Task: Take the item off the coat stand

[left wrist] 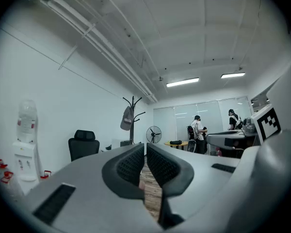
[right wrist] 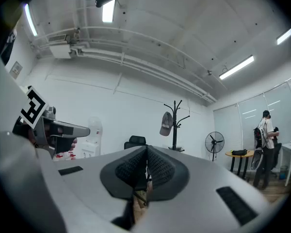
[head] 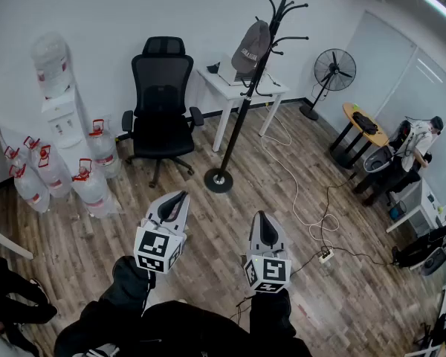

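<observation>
A grey cap hangs on an upper hook of the black coat stand, on the side facing the office chair. The stand rises from a round base on the wooden floor, just in front of a white worktop against the wall.

Both tongs are held level at the bottom of the head view, side by side and apart from each other, well short of the stand. The left tongs are pressed together with only a thin slit between the ribbed pads, and nothing sits in them. The right tongs are fully pressed together and also hold nothing.

From the left gripper view the cap shows far off, above and left of the pad tips. From the right gripper view it hangs above and slightly right of the tips.

Water jugs stand on the floor left of the chair. A standing fan is to the right of the worktop, and a white cable trails over the floor.
</observation>
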